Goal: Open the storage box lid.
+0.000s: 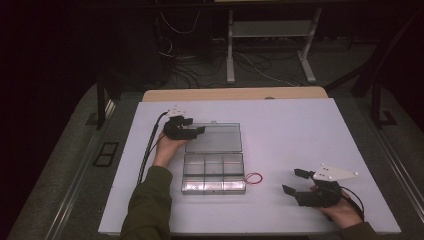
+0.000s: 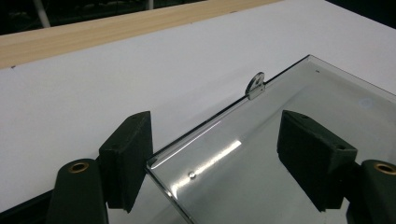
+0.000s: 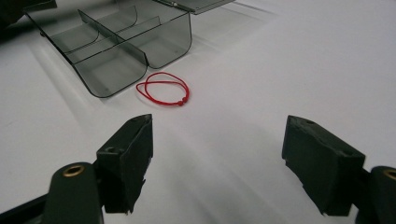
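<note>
On the white table (image 1: 300,130), compartment box (image 1: 213,173) lies open, both grippers empty.
Left gripper (image 1: 192,131) gapes over the lid (image 1: 215,137); right gripper (image 1: 292,181), unclenched, likely reaches next for the red loop (image 1: 254,177).

The table (image 1: 300,130) is seen from above and behind the person in the high view, facing forward and down. The left claw (image 2: 215,154) is looked along closely, its open lid (image 2: 280,140) just ahead. The storage box (image 3: 116,46) is shared with the right claw's (image 3: 217,163) low view.
</note>
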The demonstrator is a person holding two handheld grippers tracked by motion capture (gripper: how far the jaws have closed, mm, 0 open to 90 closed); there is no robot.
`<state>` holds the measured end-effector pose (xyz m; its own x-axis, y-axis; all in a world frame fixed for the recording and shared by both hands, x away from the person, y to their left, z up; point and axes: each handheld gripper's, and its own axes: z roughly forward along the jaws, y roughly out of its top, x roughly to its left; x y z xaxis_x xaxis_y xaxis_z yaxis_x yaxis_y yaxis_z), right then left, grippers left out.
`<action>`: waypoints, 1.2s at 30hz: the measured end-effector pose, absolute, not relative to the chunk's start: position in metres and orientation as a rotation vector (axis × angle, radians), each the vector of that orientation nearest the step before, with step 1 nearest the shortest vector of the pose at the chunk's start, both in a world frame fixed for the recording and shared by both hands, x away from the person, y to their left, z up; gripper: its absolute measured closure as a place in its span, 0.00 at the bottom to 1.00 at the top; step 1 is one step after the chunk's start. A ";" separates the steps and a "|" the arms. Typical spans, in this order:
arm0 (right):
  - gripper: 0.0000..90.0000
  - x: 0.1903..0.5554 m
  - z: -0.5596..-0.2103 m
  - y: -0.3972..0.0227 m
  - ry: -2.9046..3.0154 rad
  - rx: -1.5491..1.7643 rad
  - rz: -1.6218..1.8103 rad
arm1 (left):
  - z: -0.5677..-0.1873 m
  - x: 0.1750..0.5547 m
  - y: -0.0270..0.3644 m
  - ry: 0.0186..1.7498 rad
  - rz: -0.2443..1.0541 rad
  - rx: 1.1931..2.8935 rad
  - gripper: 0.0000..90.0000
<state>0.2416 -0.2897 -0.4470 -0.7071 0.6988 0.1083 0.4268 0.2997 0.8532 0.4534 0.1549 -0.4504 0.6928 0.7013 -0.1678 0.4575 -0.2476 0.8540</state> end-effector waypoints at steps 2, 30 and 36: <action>0.27 0.242 -0.447 -0.290 2.289 1.022 1.365 | -0.452 0.454 0.155 0.910 0.295 1.901 0.29; 0.27 0.241 -0.447 -0.290 2.288 1.020 1.366 | -0.455 0.455 0.157 0.959 0.282 1.912 0.30; 0.27 0.242 -0.447 -0.290 2.292 1.019 1.364 | -0.452 0.450 0.157 0.955 0.285 1.935 0.28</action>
